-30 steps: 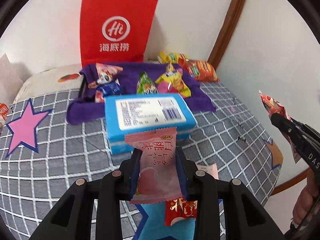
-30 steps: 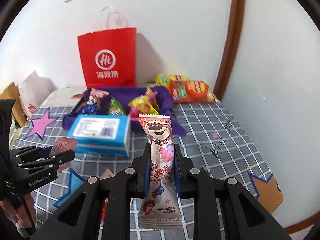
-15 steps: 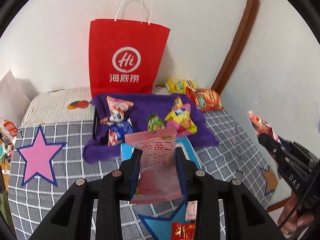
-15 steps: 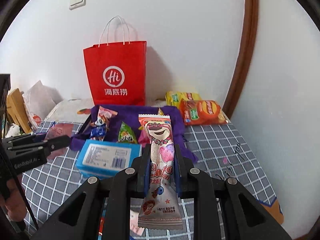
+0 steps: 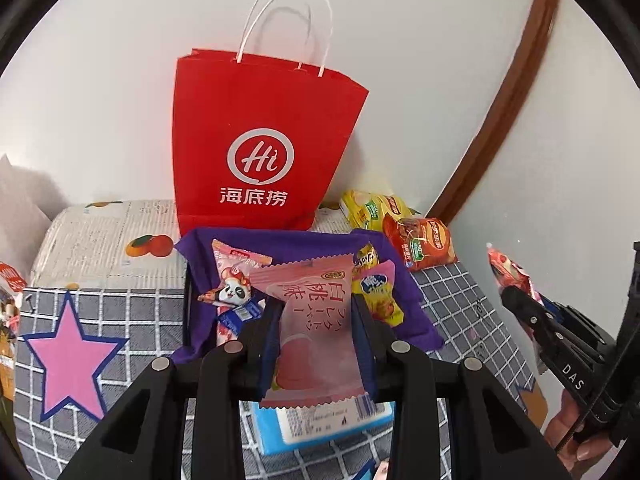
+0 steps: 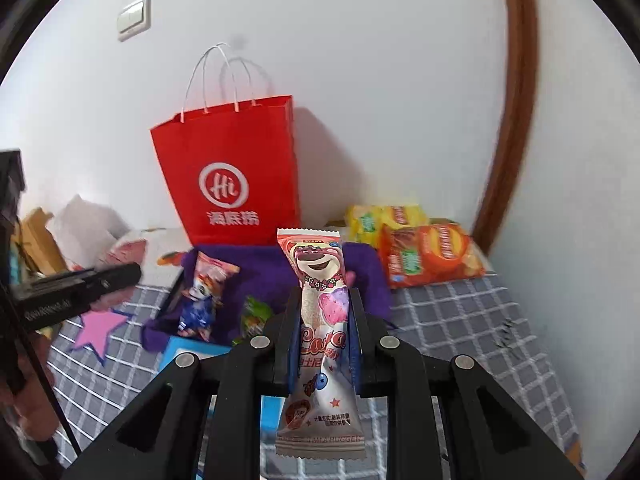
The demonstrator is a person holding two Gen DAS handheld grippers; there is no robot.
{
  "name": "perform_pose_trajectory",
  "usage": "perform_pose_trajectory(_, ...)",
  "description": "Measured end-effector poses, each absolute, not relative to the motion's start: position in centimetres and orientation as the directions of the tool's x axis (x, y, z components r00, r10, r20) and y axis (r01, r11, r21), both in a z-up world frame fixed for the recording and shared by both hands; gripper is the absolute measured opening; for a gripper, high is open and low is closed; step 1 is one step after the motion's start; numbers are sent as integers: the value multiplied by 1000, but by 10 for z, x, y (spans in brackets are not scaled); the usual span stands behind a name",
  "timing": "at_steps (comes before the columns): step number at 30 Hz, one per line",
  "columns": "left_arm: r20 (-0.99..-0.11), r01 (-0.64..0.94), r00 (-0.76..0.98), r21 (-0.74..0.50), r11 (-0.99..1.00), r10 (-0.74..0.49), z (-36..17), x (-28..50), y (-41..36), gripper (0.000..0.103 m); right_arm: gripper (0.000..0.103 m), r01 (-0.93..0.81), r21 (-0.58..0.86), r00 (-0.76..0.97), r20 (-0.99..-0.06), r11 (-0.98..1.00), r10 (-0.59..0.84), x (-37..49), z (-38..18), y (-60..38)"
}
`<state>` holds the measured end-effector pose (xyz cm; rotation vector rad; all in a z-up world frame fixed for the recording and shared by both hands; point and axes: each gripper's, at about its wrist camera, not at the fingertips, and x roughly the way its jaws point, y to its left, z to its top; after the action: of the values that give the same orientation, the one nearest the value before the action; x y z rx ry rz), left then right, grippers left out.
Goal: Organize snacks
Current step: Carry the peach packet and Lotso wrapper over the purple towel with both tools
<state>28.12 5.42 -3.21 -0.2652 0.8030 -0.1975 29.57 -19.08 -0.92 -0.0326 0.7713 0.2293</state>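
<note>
Both tools are loaded up right now. The left tool (image 5: 316, 316) is clamped on a pink peach-flavour snack packet (image 5: 316, 320), held upright between its two fingers, hanging over the purple cloth (image 5: 416, 320) that lines a dark tray near the back edge of the bed. The right tool (image 6: 323, 320) is clamped on a long bear-print candy packet (image 6: 320, 320), also upright, with the bear's face sticking up above the fingers and the bottom seal dangling below them.

On the purple cloth there's a panda-print snack packet (image 5: 232, 292) toward its left side, a yellow and pink packet (image 5: 378, 292) toward its right, and a small green packet (image 6: 256, 314) in between, which shows only in the right wrist view. Just in front of the cloth sits a blue box (image 5: 320, 424) with a white barcode label, partly hidden under the left tool.

Behind the cloth, a red paper bag (image 5: 260, 152) with white handles stands upright against the wall. In the back right corner of the bed lie a yellow chip bag (image 5: 372, 208) and an orange chip bag (image 5: 420, 244), touching each other. The bed cover (image 5: 120, 312) is grey check with a pink star (image 5: 68, 360) on its left side.
</note>
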Motion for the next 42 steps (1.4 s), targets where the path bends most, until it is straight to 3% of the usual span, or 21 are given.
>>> perform_pose_trajectory(10, -673, 56, 685, -335, 941, -280, -39, 325, 64, 32, 20, -264, 87, 643, -726, 961, 243, 366, -22, -163)
perform_pose_trajectory(32, -766, -45, 593, -340, 939, -249, -100, 355, 96, 32, 21, -342, 117, 311, -922, 932, 230, 452, -159, -101)
perform_pose_trajectory(42, -802, -49, 534, -346, 937, -268, -127, 367, 85, 32, 29, -389, 89, 303, -928, 917, 219, 447, -164, -105)
